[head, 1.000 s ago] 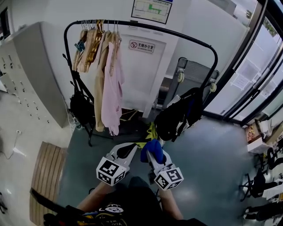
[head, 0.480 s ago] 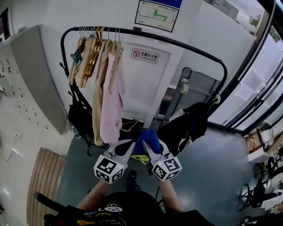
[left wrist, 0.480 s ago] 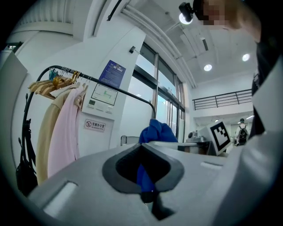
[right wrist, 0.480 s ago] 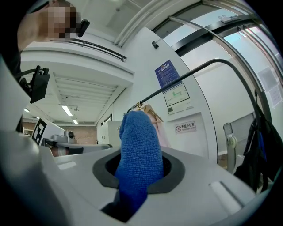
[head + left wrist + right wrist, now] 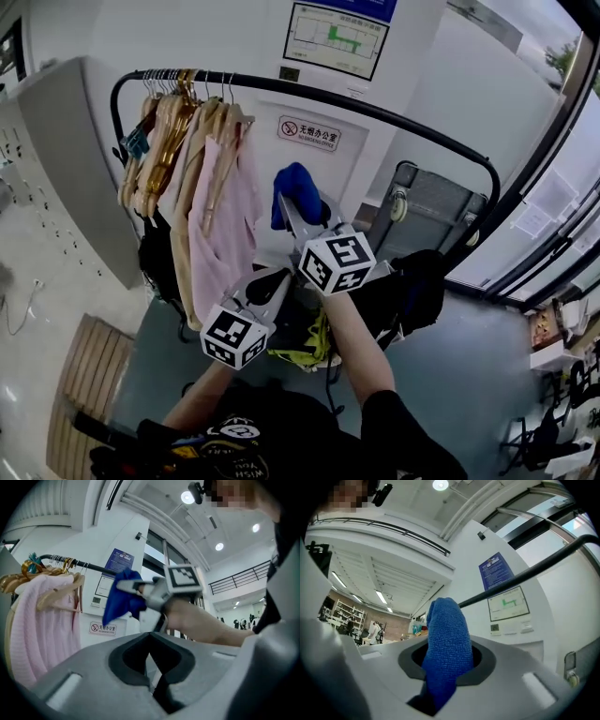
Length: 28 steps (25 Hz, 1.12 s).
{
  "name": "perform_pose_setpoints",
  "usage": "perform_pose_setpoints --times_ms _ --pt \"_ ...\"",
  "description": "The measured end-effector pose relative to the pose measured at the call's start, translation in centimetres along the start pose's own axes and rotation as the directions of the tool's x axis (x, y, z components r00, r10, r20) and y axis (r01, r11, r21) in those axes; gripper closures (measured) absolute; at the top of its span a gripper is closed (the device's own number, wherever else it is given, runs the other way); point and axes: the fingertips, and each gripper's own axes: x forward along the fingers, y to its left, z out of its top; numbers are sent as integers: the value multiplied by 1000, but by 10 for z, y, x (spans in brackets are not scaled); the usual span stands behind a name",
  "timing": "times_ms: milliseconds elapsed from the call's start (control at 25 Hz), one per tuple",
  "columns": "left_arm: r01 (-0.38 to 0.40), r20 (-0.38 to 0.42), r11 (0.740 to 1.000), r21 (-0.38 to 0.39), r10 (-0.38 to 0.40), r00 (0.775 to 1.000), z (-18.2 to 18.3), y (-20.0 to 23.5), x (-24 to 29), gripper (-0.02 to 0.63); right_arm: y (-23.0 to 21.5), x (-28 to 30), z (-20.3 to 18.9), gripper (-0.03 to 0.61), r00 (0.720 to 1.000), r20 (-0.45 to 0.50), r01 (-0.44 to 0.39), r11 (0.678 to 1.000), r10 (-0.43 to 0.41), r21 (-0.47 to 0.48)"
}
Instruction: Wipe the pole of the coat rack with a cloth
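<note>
— Where were the two tools, and what did they hold?

— The right tool [image 5: 292, 204] was held up at arm's length in front of the person. Its jaws were clamped on a blue cloth [image 5: 296, 184], which bulged out past the tips in a thick fold. The left tool [image 5: 274, 281] sat lower and nearer the body, with its jaws closed together and nothing between them.

— And the cloth against the rack?

— The cloth was up near the black top pole [image 5: 394, 120] of the coat rack [image 5: 473, 211], roughly at the middle of its span. In the head view it sat a little below the pole. In the right gripper view its tip overlapped the pole, so contact could not be judged.

— What surrounded it?

— At the left end of the pole hung wooden hangers [image 5: 167, 127] and a pink garment [image 5: 225, 220]. A black bag [image 5: 417, 286] hung low at the right side. Behind the rack stood a white wall [image 5: 225, 37] with a framed chart [image 5: 337, 34].
</note>
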Motion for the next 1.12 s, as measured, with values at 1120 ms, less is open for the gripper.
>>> perform_pose_setpoints --times_ms 1120 --pt "383 -35 924 -18 -383 923 6 -20 86 615 -223 -75 106 488 848 78 518 851 -524 90"
